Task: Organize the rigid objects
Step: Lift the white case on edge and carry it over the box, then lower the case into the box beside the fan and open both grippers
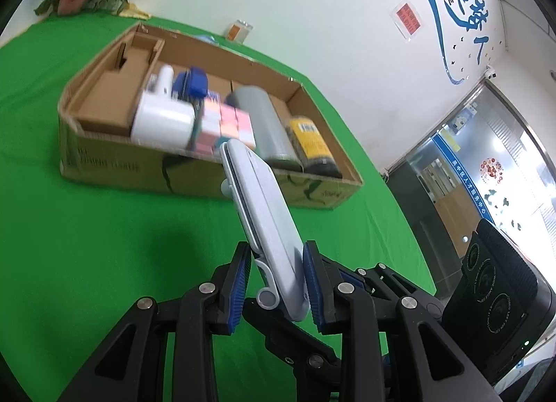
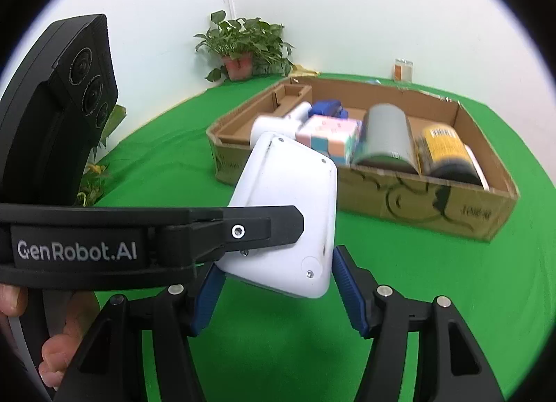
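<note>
Left gripper (image 1: pixel 277 283): blue pads clamped on both faces of a flat white device (image 1: pixel 264 214), gripping its lower end. The device sticks out toward 12 o'clock, edge-on, a small hinged foot at its base, lifted clear of the green cloth (image 1: pixel 87 228).

Right gripper (image 2: pixel 274 289): blue pads on either side of the same white device (image 2: pixel 288 207), seen here from its broad back with small screws. The 3 o'clock pad sits against its corner; contact at the 9 o'clock pad is partly hidden by the left gripper's black arm (image 2: pixel 149 235), so full grip cannot be confirmed. A hand (image 2: pixel 66 339) shows at 8 o'clock.

Beyond, at 12 to 1 o'clock, an open cardboard box (image 2: pixel 417 203) rests on the cloth. Inside: white cylinder item (image 1: pixel 163 120), blue object (image 1: pixel 191 83), pastel cube (image 2: pixel 330 137), grey canister (image 2: pixel 385 134), yellow-labelled black jar (image 2: pixel 444 151), the last two lying side by side.

Potted plant (image 2: pixel 243 47) at the far wall, small jar (image 2: pixel 403 70) at 1 o'clock behind the box.
</note>
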Motion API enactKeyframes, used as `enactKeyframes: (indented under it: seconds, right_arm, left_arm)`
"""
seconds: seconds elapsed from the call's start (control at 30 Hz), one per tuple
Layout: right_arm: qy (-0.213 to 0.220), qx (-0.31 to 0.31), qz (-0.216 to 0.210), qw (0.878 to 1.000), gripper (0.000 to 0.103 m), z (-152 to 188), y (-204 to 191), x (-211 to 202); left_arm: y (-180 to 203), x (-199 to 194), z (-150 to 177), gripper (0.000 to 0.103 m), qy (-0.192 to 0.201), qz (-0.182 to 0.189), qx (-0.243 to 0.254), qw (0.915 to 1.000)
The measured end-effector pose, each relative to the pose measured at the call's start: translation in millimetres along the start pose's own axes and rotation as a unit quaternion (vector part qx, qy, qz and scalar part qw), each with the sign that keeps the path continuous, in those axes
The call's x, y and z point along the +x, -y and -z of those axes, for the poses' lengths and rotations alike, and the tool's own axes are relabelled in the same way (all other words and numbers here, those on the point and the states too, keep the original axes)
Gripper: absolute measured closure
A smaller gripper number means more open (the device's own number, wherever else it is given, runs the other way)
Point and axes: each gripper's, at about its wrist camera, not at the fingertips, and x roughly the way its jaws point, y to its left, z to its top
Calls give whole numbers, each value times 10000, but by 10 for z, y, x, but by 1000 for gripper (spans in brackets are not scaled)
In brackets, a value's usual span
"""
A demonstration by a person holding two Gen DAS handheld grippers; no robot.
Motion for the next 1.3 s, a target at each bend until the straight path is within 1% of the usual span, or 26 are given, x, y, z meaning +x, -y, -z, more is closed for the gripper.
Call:
enactKeyframes:
  seconds: [0.1, 0.17, 0.27, 0.33, 0.43, 0.6, 0.77, 0.9, 0.97, 1.07, 1.17, 1.23, 1.3]
  right_arm:
    - [68, -119, 11, 9999, 43, -149, -54, 42]
    - [82, -213, 22, 9997, 43, -277, -83, 114]
    - [118, -329, 9, 9994, 43, -492, -147, 237]
    - [122, -376, -69, 9992, 43, -647, -174, 356]
    - [19, -381, -205, 9991, 43, -894, -225, 584]
    - [-129, -317, -436, 9985, 43, -1190, -347, 927]
    - [-346, -174, -596, 9975, 43, -1341, -420, 1188]
    - [-497, 13, -690, 9964, 43, -1347, -407, 1326]
    - [-528, 36, -667, 9964, 43, -1338, -412, 1355]
    - [-596, 82, -596, 9964, 43, -1343, -415, 1429]
    - [-638, 148, -542, 9964, 42, -1367, -391, 1476]
    - [-690, 250, -596, 9955, 42, -1390, -348, 1516]
    - [-727, 327, -651, 9947, 42, -1400, -323, 1519]
  left_arm:
    - [-74, -89, -189, 76, 107, -20, 20, 9999]
    - [-142, -140, -379, 76, 159, -30, 19, 9999]
    - [-309, -231, -641, 76, 208, -26, -27, 9998]
    - [-413, -276, -810, 77, 209, -96, -41, 9997]
    - [-620, -330, -1100, 77, 196, -251, -67, 9995]
    - [-984, -359, -1474, 77, 159, -391, -218, 9989]
    - [-1317, -290, -1742, 78, 10, -476, -383, 9981]
    - [-1486, -212, -1830, 78, -154, -489, -439, 9977]
    - [-1500, -149, -1794, 78, -221, -444, -469, 9977]
    - [-1602, -72, -1803, 78, -286, -319, -537, 9976]
    - [-1729, -1, -1832, 78, -367, -108, -650, 9972]
    - [-1774, 45, -1885, 77, -424, -74, -606, 9972]
    - [-1768, 65, -1921, 77, -444, -135, -482, 9978]
